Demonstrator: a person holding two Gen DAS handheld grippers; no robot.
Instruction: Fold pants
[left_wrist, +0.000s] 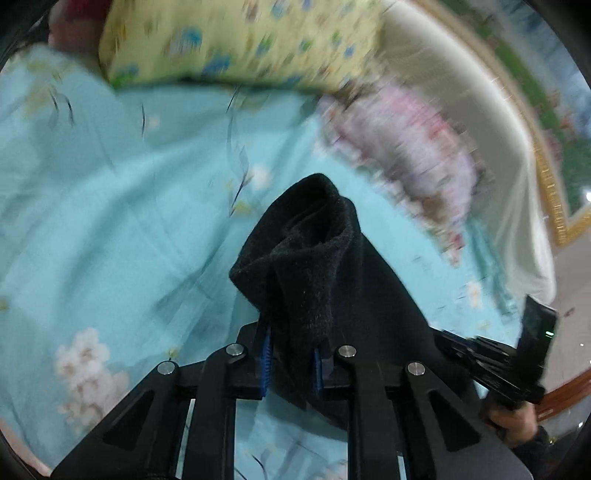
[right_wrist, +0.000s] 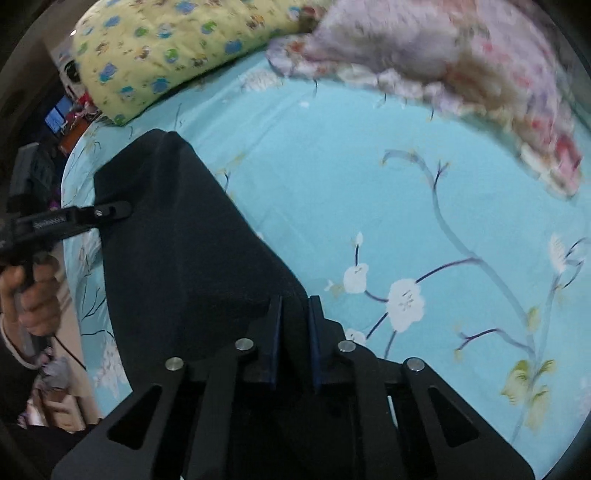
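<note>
The black pants (left_wrist: 314, 266) hang bunched between the blue pads of my left gripper (left_wrist: 291, 360), which is shut on the fleecy cloth above the bed. In the right wrist view the same black pants (right_wrist: 177, 236) stretch as a taut dark sheet from my right gripper (right_wrist: 295, 332), shut on one corner, over to the left gripper (right_wrist: 110, 210) holding the far corner. The right gripper's body (left_wrist: 495, 362) and the hand under it show at the lower right of the left wrist view. A hand (right_wrist: 33, 291) holds the left tool's handle.
A turquoise floral bedsheet (right_wrist: 369, 192) covers the bed. A yellow patterned pillow (right_wrist: 166, 48) lies at the head, with a pink floral quilt (right_wrist: 461, 66) bunched beside it. The bed's left edge (right_wrist: 74, 258) drops to a cluttered floor. A gold-framed picture (left_wrist: 554, 184) hangs at right.
</note>
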